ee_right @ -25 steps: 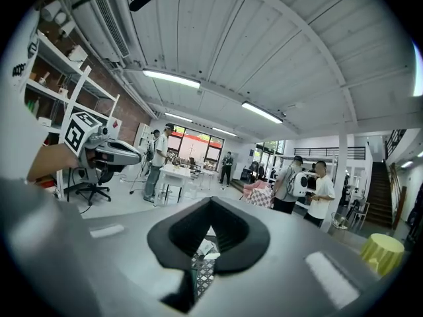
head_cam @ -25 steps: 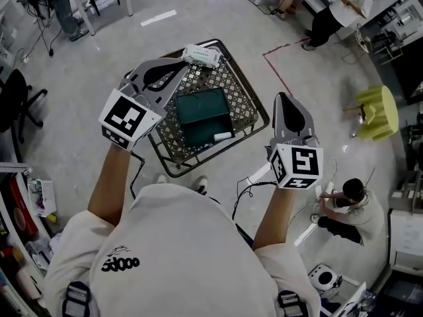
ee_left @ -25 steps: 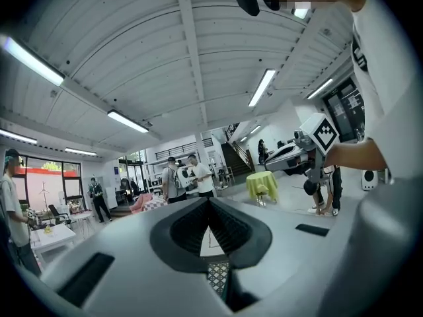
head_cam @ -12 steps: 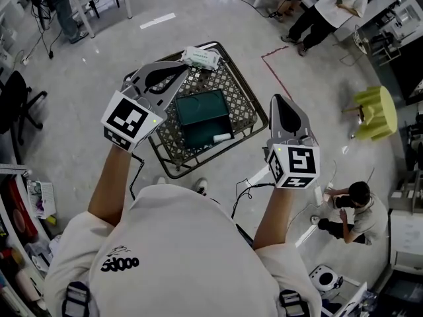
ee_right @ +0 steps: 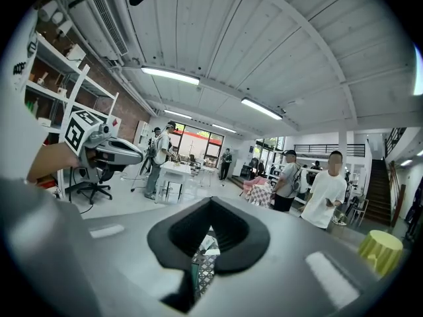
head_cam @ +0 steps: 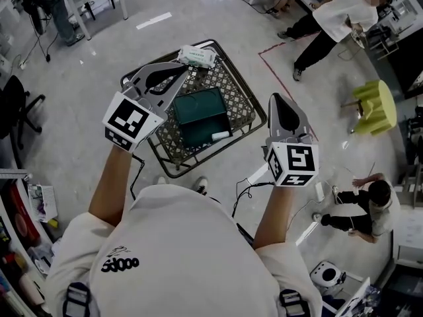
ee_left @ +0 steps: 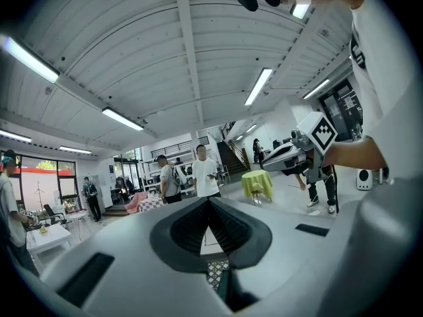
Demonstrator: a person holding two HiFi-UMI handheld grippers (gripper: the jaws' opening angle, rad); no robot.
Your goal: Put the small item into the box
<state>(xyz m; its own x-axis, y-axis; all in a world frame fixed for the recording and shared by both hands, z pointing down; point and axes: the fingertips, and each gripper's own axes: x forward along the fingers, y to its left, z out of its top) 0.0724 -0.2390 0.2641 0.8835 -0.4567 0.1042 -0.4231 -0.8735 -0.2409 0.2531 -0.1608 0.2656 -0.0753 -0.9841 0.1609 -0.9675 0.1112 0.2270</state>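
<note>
Nearest me, both arms are out front; L gripper (head_cam: 184, 68) is closed tip to tip w/ nothing between the pads, and in the head view it sits over the left side of the basket (head_cam: 243, 94); its own view shows the pads meeting & only a bit of mesh below. R gripper (head_cam: 278, 99) is likewise pinched together & empty, off the basket's right side, over the floor; neither touches anything

Next out, the green box (head_cam: 198, 107) sits open in the middle of the basket; a small white item (head_cam: 221, 136) lies at the box's near-right corner; from the head view I can't tell whether it's inside the box or resting on the rim just beside it. Further out, a white packet (head_cam: 197, 56) lies on the basket's far rim, clearly outside the box

My read: w/ both grippers empty, nothing is in transit; if the item at the corner is inside, the job is done; if it's on the edge, or if the packet is the target, pick & drop are both left to do. Beyond, people (head_cam: 337, 18) are on the floor, well apart from the basket
</note>
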